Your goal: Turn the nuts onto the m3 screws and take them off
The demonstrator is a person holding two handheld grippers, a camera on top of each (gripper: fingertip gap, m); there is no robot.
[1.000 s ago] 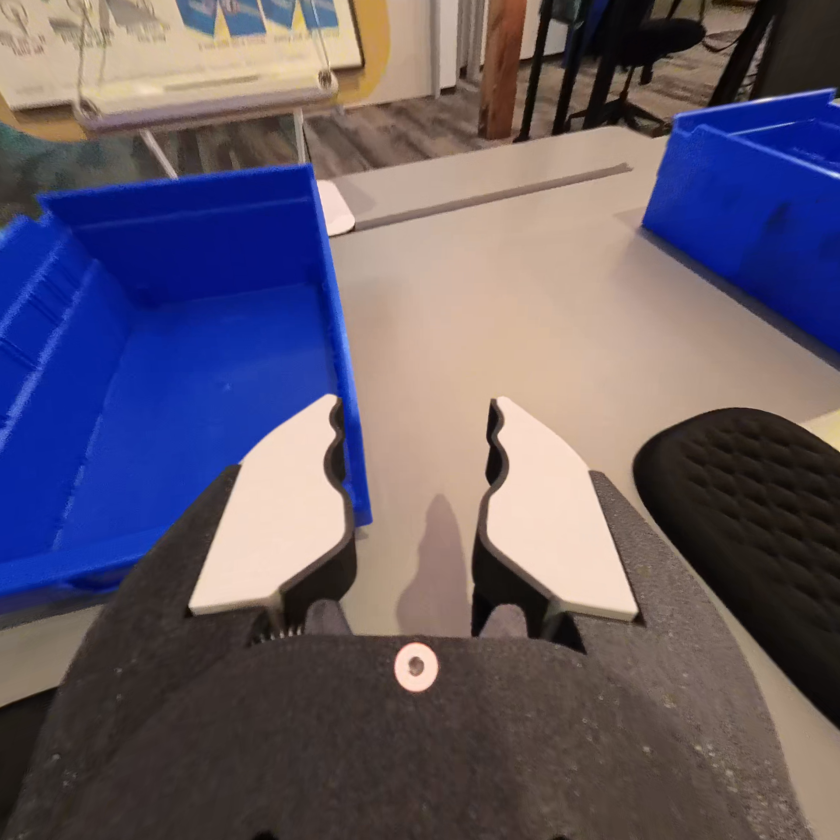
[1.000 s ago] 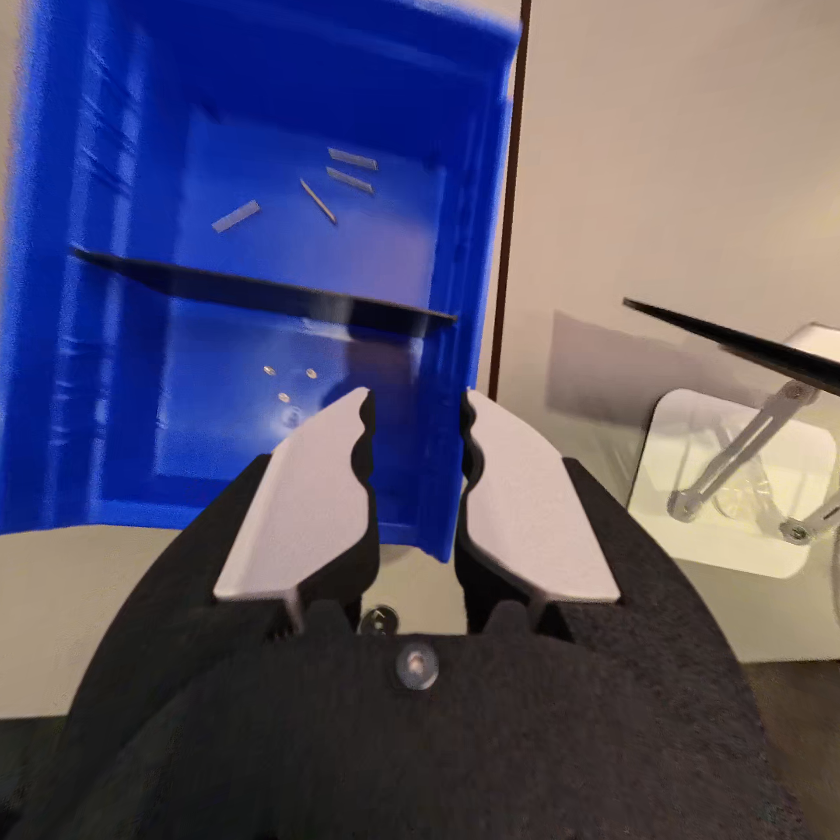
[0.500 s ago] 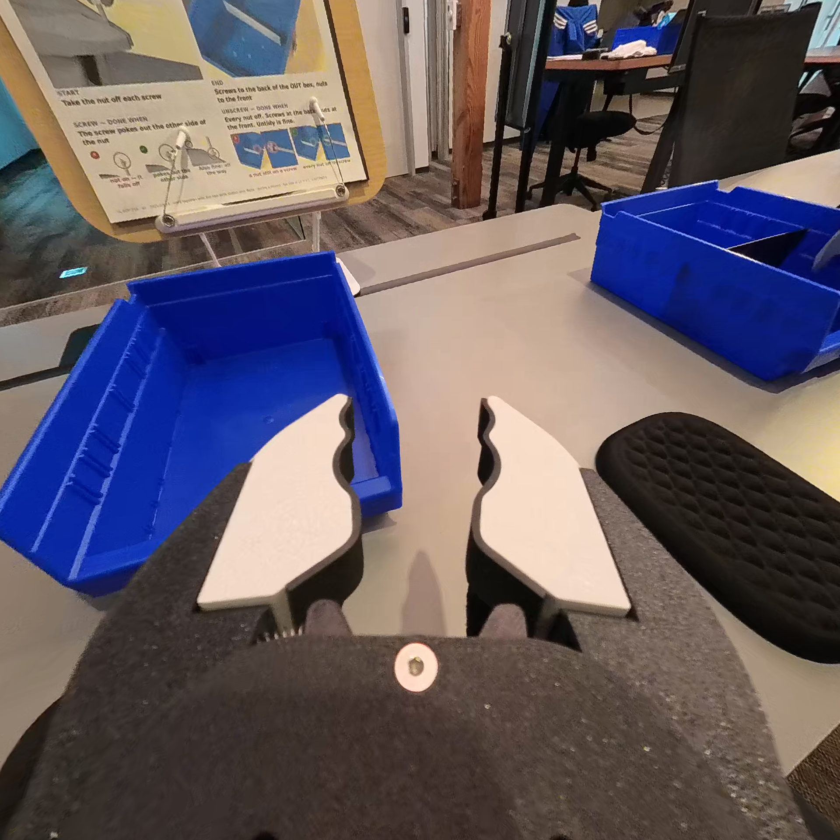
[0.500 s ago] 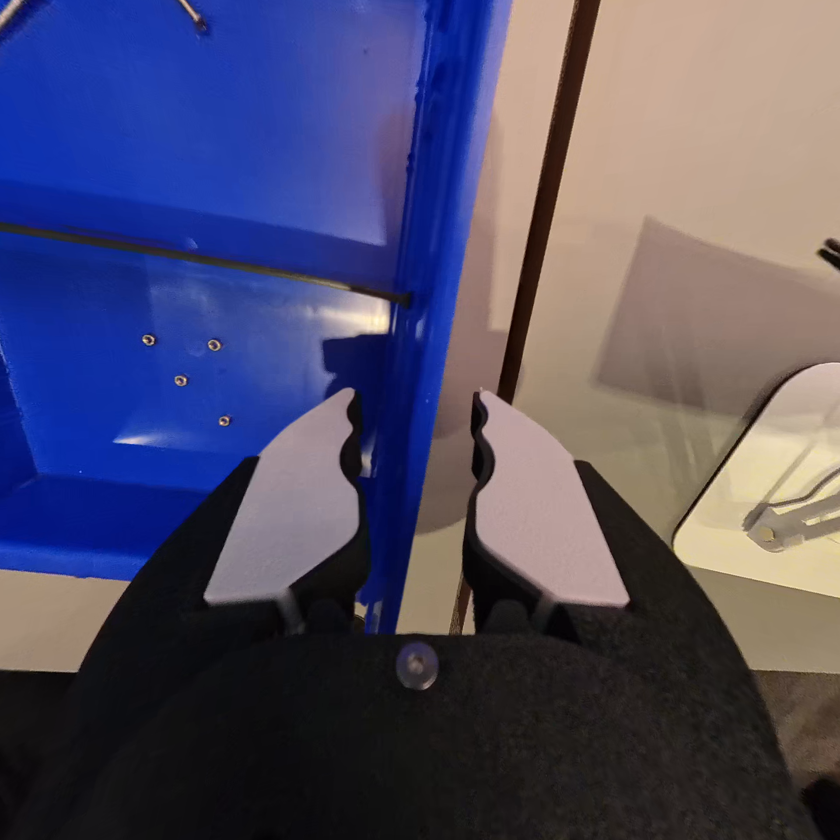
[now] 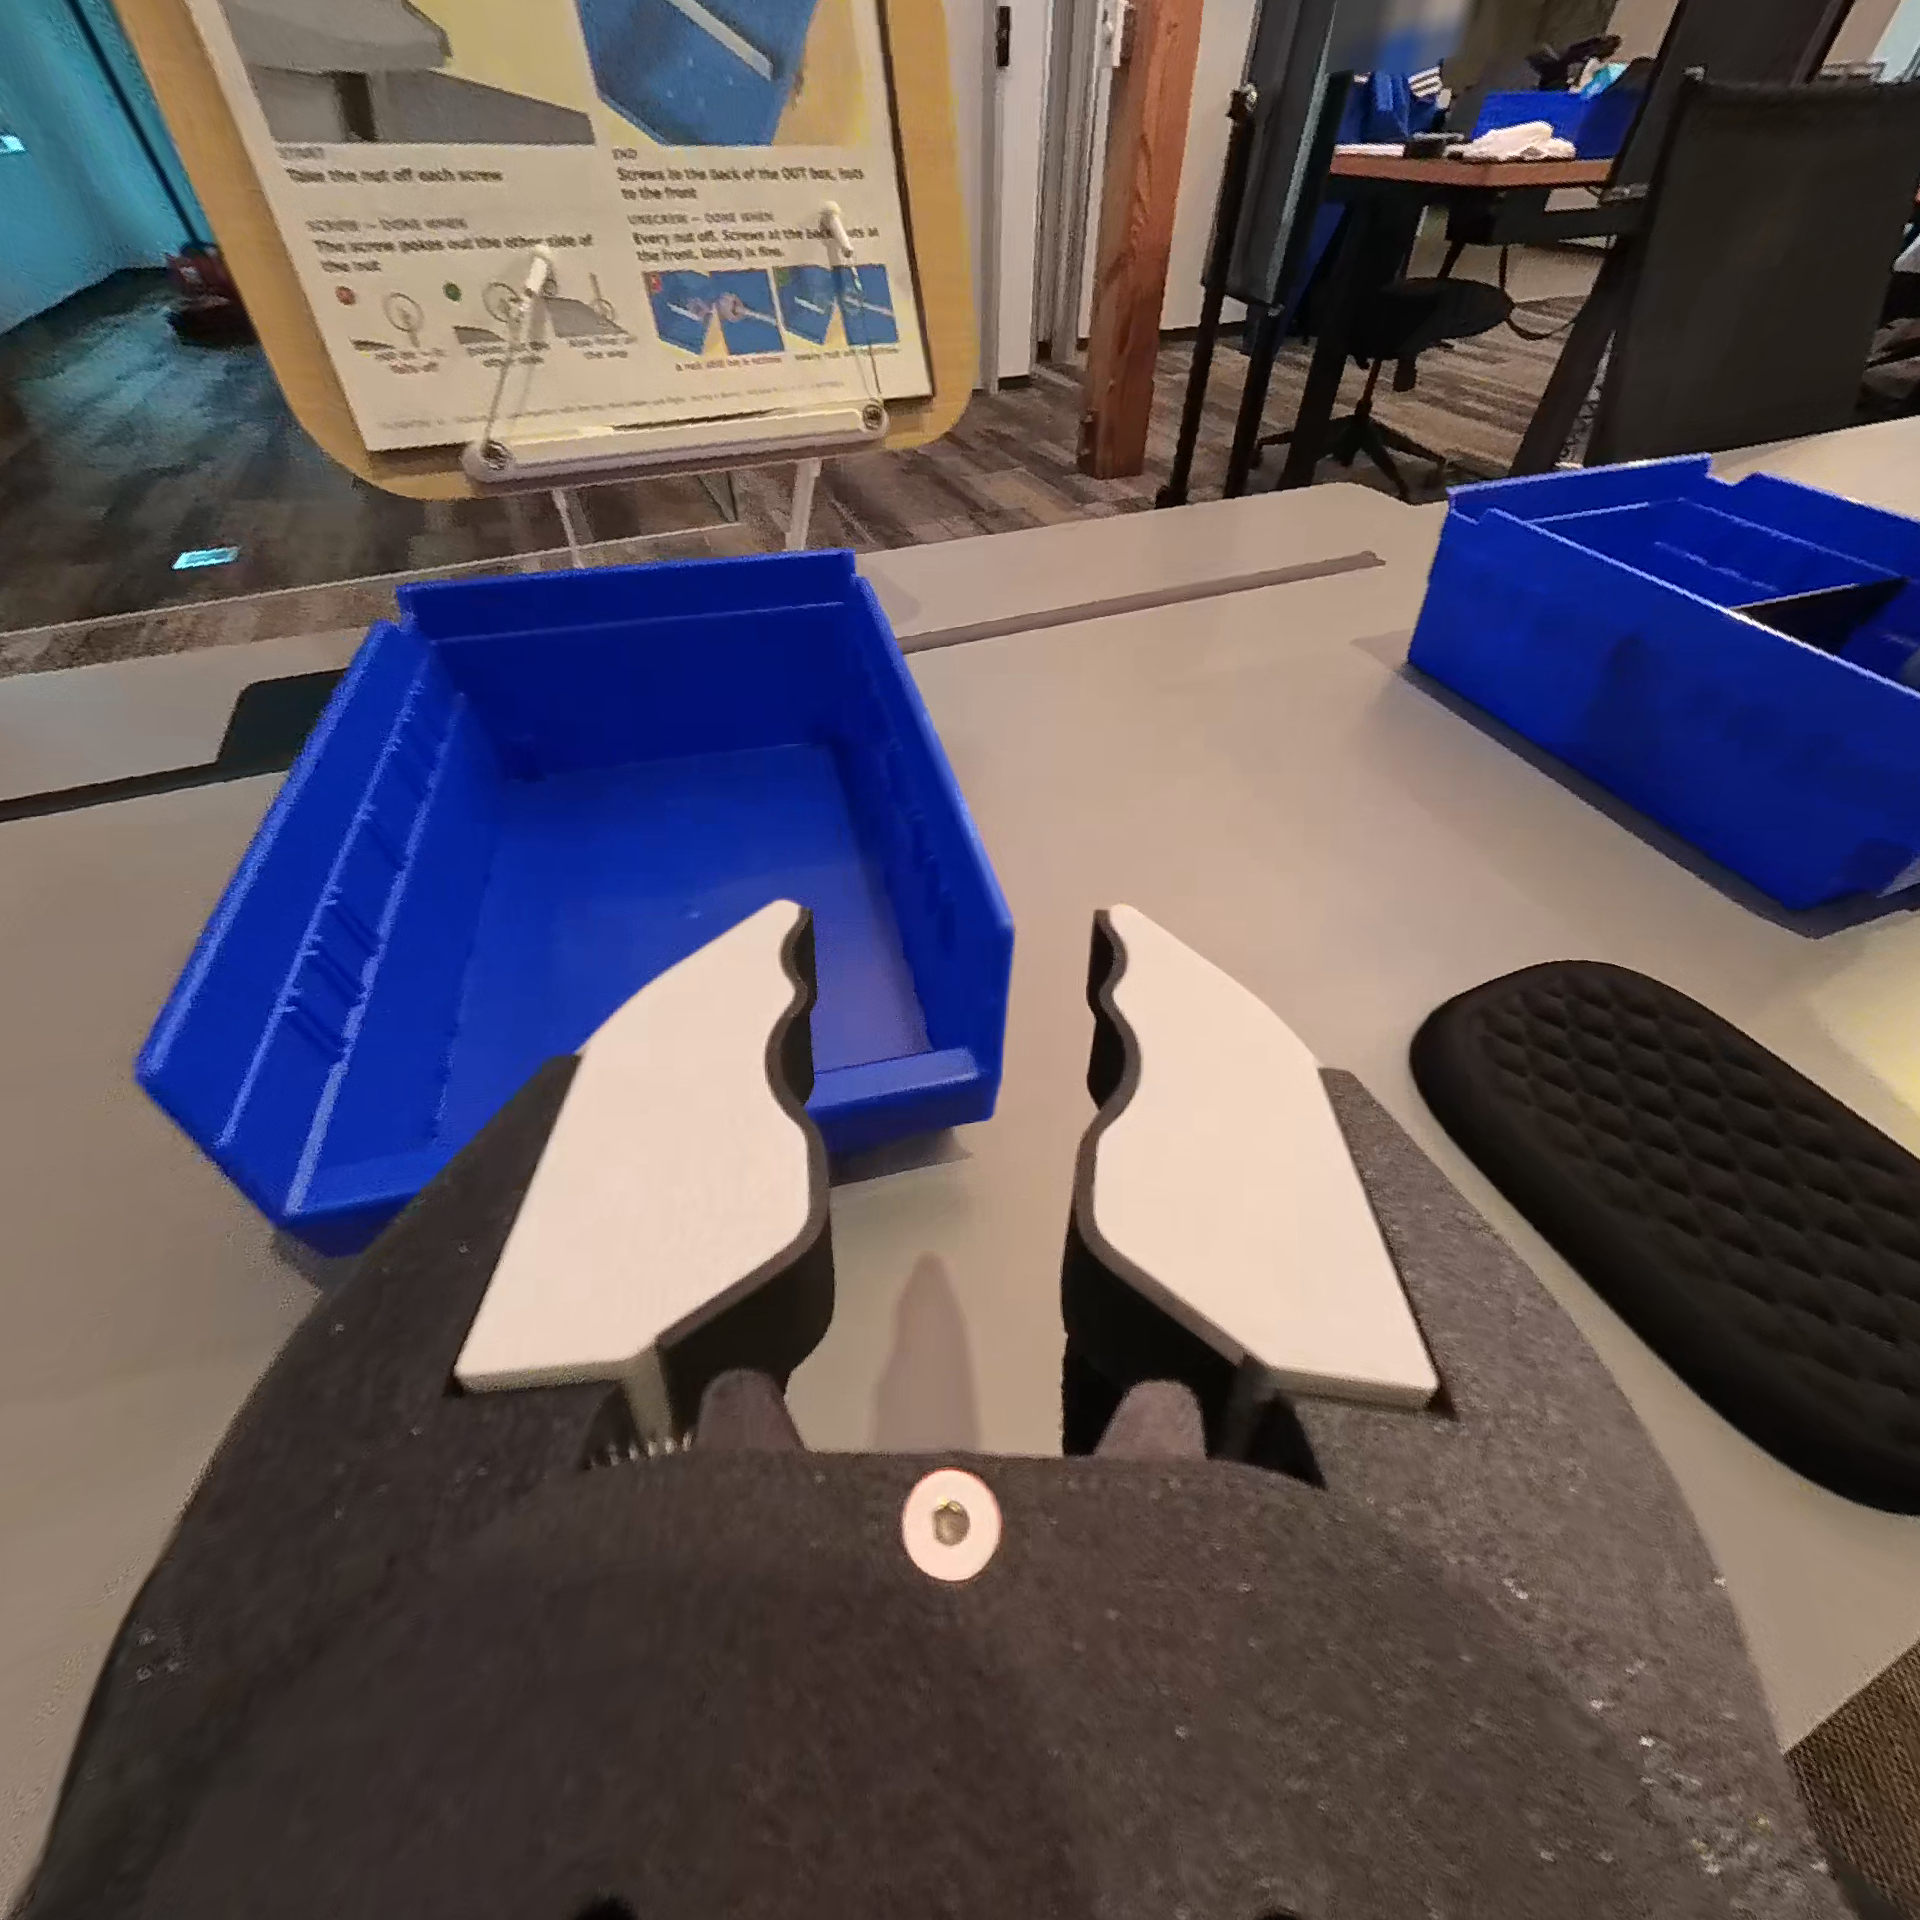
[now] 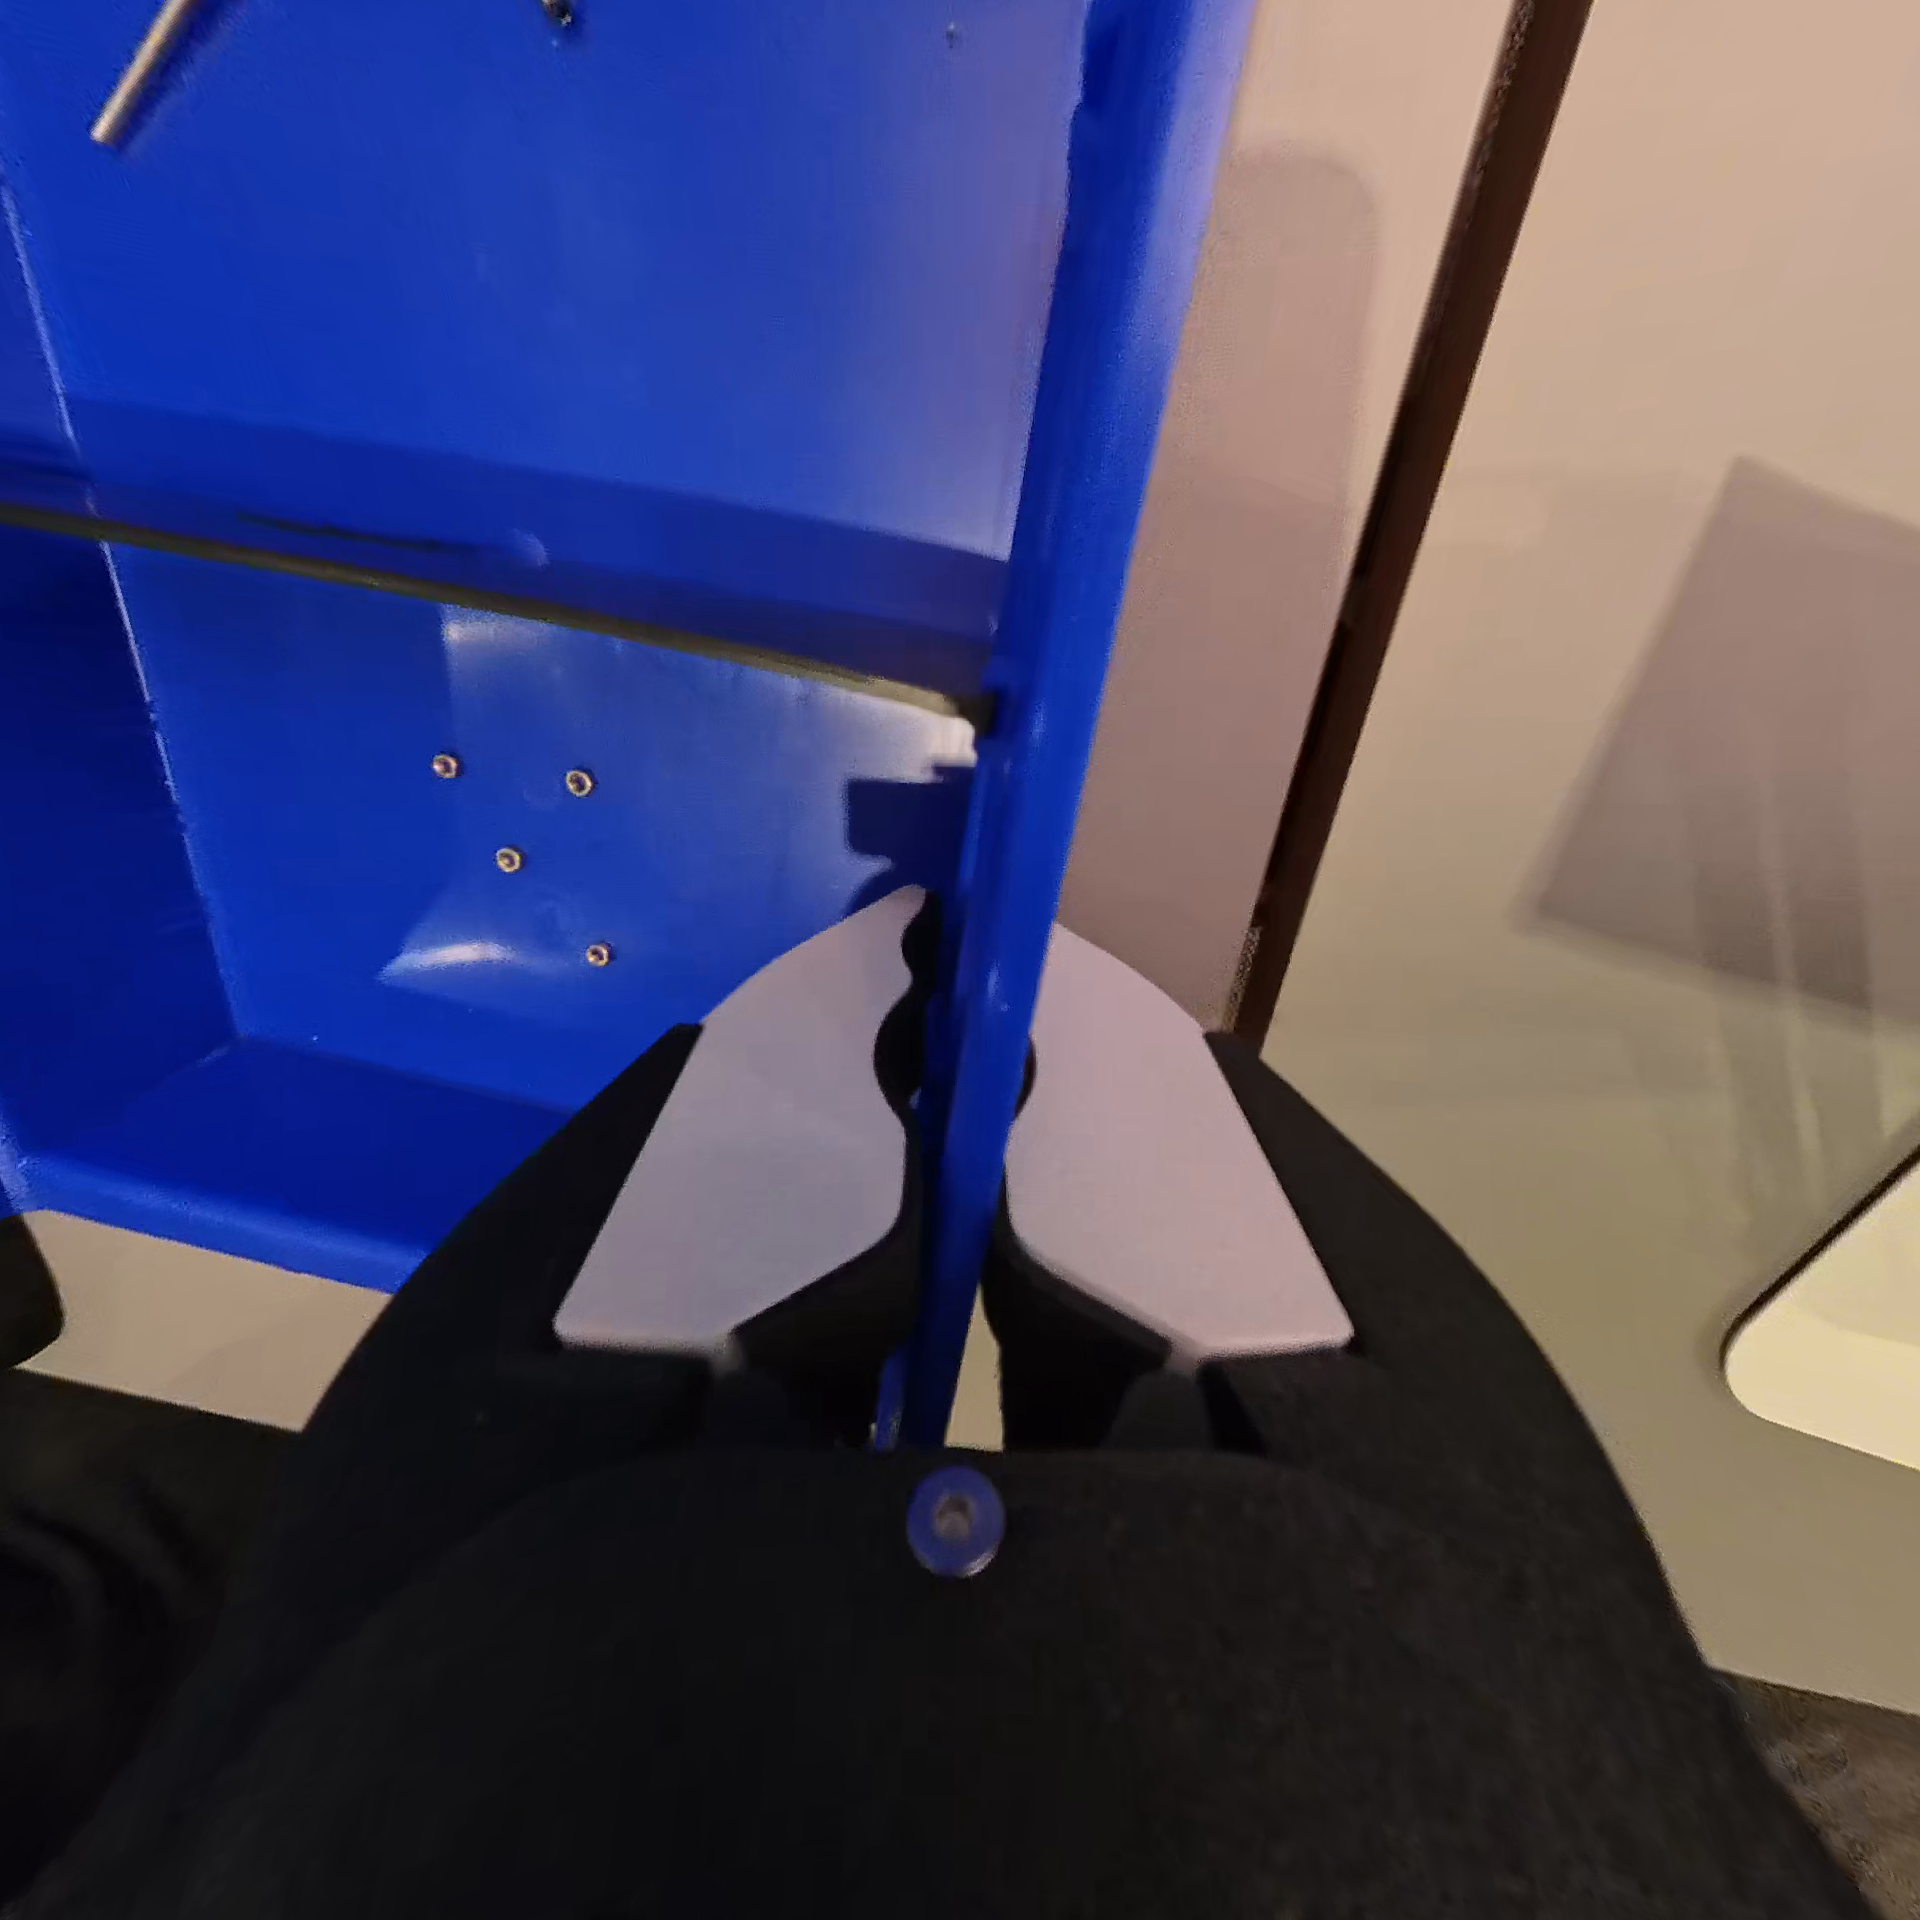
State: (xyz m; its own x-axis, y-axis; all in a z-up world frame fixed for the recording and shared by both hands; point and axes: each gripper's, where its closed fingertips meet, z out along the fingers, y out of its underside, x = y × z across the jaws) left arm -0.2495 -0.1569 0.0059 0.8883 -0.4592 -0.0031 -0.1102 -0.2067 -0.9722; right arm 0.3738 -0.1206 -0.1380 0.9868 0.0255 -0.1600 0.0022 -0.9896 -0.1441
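Divided blue bin [image 6: 644,312]: its right side wall [image 6: 977,1039] is clamped in the right gripper [image 6: 971,1049].
Both pads press that thin wall from inside and outside; half a second ago they stood apart astride it. Four small nuts [image 6: 509,860] lie in the near compartment, then the black divider [image 6: 520,597], then a metal rod [image 6: 140,88]. The left gripper [image 5: 948,1023] hovers with jaws apart and bare above open grey table [image 5: 1195,790], slightly narrower than before; an empty blue bin [image 5: 582,862] sits just left, a black pad [image 5: 1704,1216] right.
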